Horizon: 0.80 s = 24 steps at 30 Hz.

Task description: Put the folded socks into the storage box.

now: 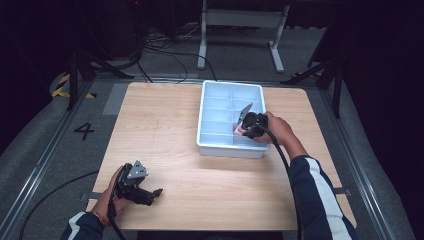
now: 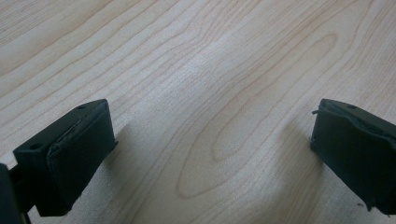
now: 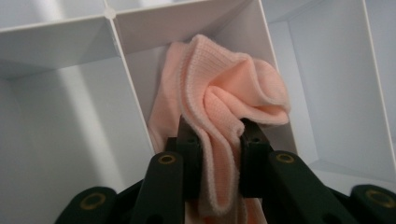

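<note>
A pale pink knitted sock (image 3: 224, 100) is bunched up inside a compartment of the white divided bin (image 1: 205, 127). My right gripper (image 3: 217, 140) pinches its cuff between both black jaws and is shut on it. In the high view that gripper (image 1: 246, 127) reaches into the bin's near right compartment, with a bit of pink sock (image 1: 236, 129) showing beside it. My left gripper (image 1: 151, 195) rests low over the wooden table (image 1: 165, 125) near its front left corner. Its jaws stand wide apart over bare wood (image 2: 210, 116), with nothing between them.
The bin has several empty compartments split by thin white walls (image 3: 126, 79). Metal rails (image 1: 45, 155) run along both sides of the table. Cables (image 1: 165, 50) and a grey stand (image 1: 240, 20) lie on the floor behind it.
</note>
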Motion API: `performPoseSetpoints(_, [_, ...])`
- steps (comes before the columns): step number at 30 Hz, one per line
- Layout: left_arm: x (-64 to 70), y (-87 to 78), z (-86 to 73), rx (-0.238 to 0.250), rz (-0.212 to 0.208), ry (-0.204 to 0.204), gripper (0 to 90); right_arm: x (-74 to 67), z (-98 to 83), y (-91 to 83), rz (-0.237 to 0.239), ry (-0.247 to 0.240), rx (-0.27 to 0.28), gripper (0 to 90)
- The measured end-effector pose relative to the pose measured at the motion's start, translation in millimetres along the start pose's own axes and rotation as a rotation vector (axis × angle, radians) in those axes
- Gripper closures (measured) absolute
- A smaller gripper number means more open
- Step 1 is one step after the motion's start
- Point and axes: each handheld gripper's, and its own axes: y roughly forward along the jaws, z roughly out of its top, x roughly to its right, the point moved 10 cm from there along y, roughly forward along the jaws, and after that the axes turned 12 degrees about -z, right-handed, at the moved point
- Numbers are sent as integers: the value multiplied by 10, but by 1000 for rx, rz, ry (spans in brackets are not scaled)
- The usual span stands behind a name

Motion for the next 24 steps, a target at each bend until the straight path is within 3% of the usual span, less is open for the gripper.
performPoseSetpoints(24, [0, 0, 0, 0, 0, 0, 0, -9, 5, 24, 3, 37, 3, 740])
